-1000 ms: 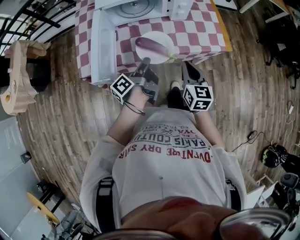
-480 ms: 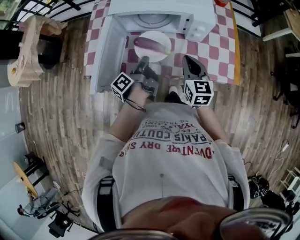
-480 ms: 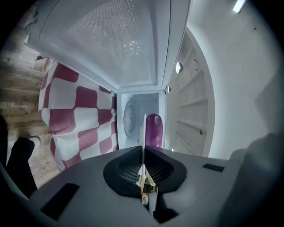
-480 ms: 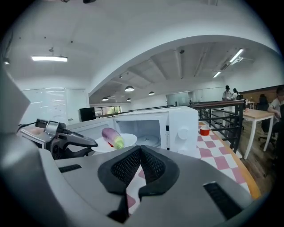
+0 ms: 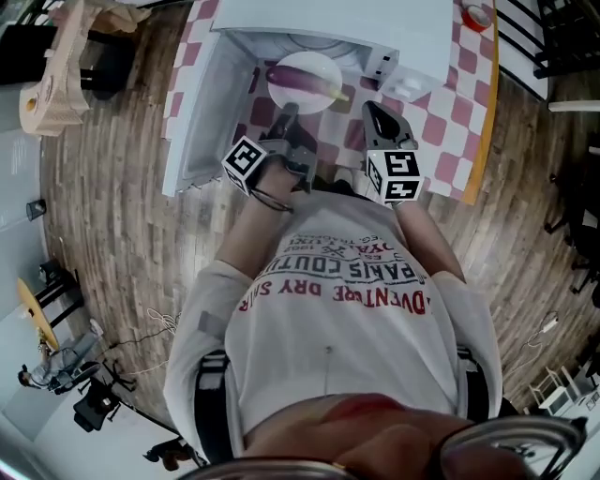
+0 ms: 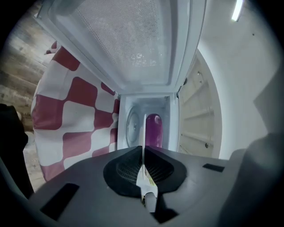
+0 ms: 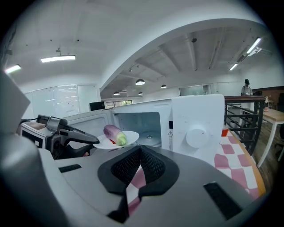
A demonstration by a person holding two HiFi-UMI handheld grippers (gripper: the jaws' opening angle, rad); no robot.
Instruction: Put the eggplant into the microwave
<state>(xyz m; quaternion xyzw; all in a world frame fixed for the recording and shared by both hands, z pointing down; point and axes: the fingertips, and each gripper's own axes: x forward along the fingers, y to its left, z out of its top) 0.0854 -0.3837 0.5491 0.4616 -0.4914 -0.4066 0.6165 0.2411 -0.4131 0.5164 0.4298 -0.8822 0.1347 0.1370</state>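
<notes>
A purple eggplant [image 5: 302, 77] with a green stem end lies on a white plate [image 5: 298, 97]. My left gripper [image 5: 288, 112] is shut on the plate's near rim and holds it level at the mouth of the white microwave [image 5: 323, 21], whose door [image 5: 199, 103] hangs open to the left. In the left gripper view the plate [image 6: 144, 128] shows edge-on between the jaws, with the eggplant [image 6: 154, 130] beyond it and the cavity's glass turntable [image 6: 132, 128] behind. My right gripper [image 5: 371, 109] is shut with nothing in it, just right of the plate; its view shows the eggplant [image 7: 113, 133] in front of the cavity.
The microwave [image 7: 195, 128] stands on a table under a red-and-white checked cloth [image 5: 441, 112]. Its control panel with a dial [image 7: 196, 137] is right of the opening. A red object [image 5: 478, 17] sits at the table's far right. Wooden floor surrounds the table; a wooden piece [image 5: 56, 84] stands left.
Both grippers have moved forward toward the microwave. The plate with the eggplant has gone from the table's front edge to the mouth of the open cavity.
</notes>
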